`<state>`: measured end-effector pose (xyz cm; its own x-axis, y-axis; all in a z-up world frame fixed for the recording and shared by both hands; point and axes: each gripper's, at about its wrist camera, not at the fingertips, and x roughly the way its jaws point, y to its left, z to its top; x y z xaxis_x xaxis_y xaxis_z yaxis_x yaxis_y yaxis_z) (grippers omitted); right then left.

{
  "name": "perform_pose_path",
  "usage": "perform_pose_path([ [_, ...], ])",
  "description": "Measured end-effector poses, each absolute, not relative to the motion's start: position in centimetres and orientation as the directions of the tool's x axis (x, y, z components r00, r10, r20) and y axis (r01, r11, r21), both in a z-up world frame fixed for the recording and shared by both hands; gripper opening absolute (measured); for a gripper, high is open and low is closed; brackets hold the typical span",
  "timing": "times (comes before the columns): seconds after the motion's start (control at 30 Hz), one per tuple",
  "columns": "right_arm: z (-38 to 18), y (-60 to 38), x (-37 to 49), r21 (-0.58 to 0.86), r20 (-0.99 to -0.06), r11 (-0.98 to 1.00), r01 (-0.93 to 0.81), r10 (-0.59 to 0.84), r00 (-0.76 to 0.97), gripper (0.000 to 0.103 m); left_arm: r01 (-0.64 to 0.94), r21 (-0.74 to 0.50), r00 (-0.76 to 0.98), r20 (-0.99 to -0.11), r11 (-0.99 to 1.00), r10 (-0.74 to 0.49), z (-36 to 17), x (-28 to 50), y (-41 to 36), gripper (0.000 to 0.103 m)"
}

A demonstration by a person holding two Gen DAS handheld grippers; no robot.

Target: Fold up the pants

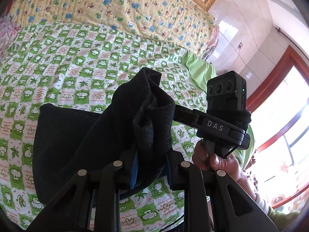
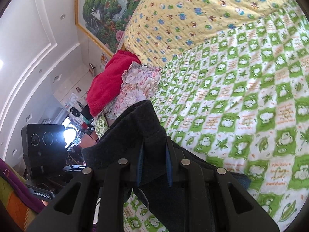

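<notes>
The black pants (image 1: 81, 135) lie partly on the green-checked bedspread (image 1: 77, 61), with one end lifted off it. My left gripper (image 1: 151, 154) is shut on a bunched fold of that raised end, and its blue pads (image 1: 135, 166) press the cloth from both sides. To the right, a hand (image 1: 220, 160) holds my right gripper (image 1: 176, 114), which bites the same bunch from the side. In the right wrist view, my right gripper (image 2: 154, 145) is shut on a thick black fold of the pants (image 2: 139, 119). The left gripper's camera housing (image 2: 44, 141) shows at the left.
A yellow bear-print quilt (image 1: 119, 5) lies along the head of the bed below a gold-framed painting (image 2: 104, 13). A red cloth (image 2: 110, 81) and a floral cloth (image 2: 139, 85) are piled at the bed's edge. A green pillow (image 1: 199, 69) and a window (image 1: 285, 127) are on the right.
</notes>
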<state>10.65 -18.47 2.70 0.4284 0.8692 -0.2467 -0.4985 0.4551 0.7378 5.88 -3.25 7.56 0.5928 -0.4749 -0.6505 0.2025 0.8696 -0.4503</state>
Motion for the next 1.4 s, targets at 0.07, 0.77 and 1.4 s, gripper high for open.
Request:
perform_pose_path([
  [0.07, 1.9, -19.0, 10.5, 0.747, -0.252, 0.459, -0.481, 0.865, 0.434, 0.022, 0.209, -0.442, 0.58, -0.663, 0.872, -0.474, 7.0, 6.2, -3.9, 0.023],
  [0.77, -1.1, -22.9, 6.8, 0.655, -0.523, 0.729, -0.197, 0.626, 0.579, 0.063, 0.283, -0.452, 0.495, -0.686, 0.846, -0.533, 4.1, 6.4, -6.4, 0.057],
  [1.4, 1.1, -22.8, 3.5, 0.626, -0.556, 0.773, -0.104, 0.536, 0.635, 0.079, 0.175, -0.486, 0.594, -0.642, 0.856, -0.485, 6.0, 4.2, 1.6, 0.065],
])
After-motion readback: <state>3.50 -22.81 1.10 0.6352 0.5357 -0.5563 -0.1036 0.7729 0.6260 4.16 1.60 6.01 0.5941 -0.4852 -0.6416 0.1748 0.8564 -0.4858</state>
